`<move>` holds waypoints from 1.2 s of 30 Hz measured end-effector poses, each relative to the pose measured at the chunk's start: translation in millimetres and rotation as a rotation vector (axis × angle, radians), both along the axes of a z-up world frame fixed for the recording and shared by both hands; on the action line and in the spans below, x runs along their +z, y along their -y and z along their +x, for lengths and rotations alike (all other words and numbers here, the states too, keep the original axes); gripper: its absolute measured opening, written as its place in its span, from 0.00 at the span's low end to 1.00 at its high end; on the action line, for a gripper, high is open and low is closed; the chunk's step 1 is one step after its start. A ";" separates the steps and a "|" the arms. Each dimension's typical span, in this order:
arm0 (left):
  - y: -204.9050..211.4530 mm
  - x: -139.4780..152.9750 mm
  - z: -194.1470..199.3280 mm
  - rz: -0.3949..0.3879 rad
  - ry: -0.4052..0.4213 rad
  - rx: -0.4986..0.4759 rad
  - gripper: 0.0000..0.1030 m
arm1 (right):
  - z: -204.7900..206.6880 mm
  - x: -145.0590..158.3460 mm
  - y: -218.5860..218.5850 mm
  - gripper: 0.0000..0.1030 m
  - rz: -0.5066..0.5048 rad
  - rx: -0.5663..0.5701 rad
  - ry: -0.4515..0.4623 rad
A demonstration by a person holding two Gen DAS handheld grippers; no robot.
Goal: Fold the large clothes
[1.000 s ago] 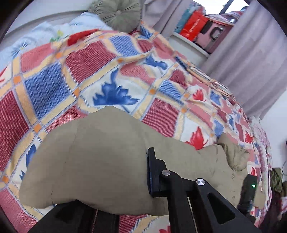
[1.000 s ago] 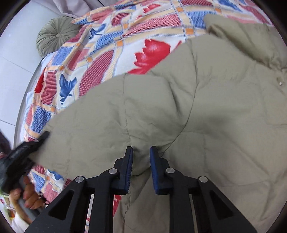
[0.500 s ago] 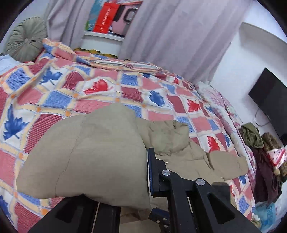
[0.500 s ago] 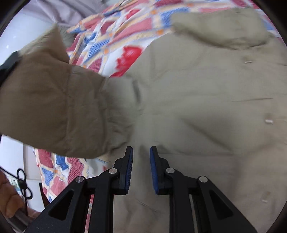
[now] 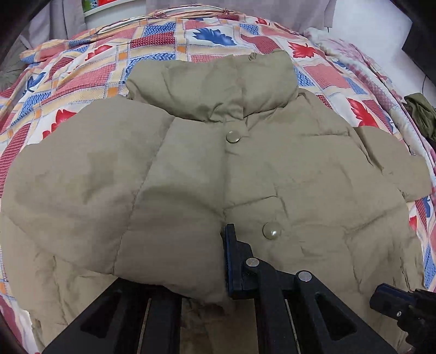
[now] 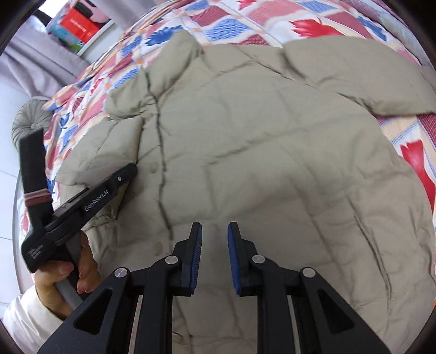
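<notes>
A beige puffer jacket (image 5: 272, 168) lies front up on the patchwork bedspread (image 5: 81, 68), collar away from me. Its left sleeve (image 5: 109, 190) is folded across the chest. My left gripper (image 5: 218, 261) is shut on the sleeve's cuff edge over the jacket front; the sleeve hides its left finger. In the right wrist view the jacket (image 6: 272, 149) fills the frame and the left gripper (image 6: 120, 179) shows at the left, holding the sleeve. My right gripper (image 6: 214, 253) hovers just above the jacket's lower front, jaws a little apart and empty.
A round grey-green cushion (image 6: 27, 119) lies at the bed's head. Grey curtains (image 6: 27, 60) and a sill with red boxes (image 6: 79, 24) stand beyond the bed. Dark clothes (image 5: 419, 114) lie off the bed's right side.
My left gripper has carried the sleeve over and laid it across the jacket's chest. My right gripper has let go of the fabric and opened slightly above the jacket.
</notes>
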State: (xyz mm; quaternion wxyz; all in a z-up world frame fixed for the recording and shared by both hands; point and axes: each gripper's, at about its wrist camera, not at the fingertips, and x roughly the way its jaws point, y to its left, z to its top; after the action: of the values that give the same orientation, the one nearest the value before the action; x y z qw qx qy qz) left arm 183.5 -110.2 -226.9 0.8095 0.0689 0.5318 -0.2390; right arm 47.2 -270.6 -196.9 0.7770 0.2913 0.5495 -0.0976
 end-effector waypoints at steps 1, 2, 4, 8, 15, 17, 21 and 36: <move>-1.7 2.0 -0.9 0.001 -0.002 0.003 0.10 | 0.0 -1.3 1.7 0.21 0.005 -0.001 -0.002; -4.0 4.0 -0.9 0.002 -0.003 0.007 0.15 | 2.9 -2.4 0.8 0.21 0.006 0.001 -0.004; -7.2 9.9 -2.4 0.017 0.011 0.014 0.73 | -3.2 -3.5 1.8 0.21 0.005 0.008 -0.002; -26.4 30.0 -7.7 0.029 0.089 0.049 1.00 | 1.6 2.6 1.0 0.21 -0.005 0.041 0.008; -110.7 65.5 -11.0 -0.028 0.134 0.114 1.00 | 25.8 24.3 -31.1 0.26 -0.082 0.161 0.036; -149.6 64.9 2.7 -0.066 0.097 0.174 1.00 | 36.8 33.3 -49.3 0.59 -0.125 0.225 0.063; -227.0 40.4 39.8 -0.150 -0.029 0.360 0.89 | 64.4 50.0 -108.8 0.70 -0.273 0.423 0.141; -207.5 8.7 65.1 -0.033 -0.012 0.271 0.13 | 141.2 7.5 -235.4 0.69 -0.769 0.735 0.147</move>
State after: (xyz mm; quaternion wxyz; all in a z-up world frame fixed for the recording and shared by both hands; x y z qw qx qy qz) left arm 248.6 97.3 -218.1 0.8321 -0.0183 0.5372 -0.1366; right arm 188.3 -35.2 -189.4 0.8469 -0.2199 0.4841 0.0071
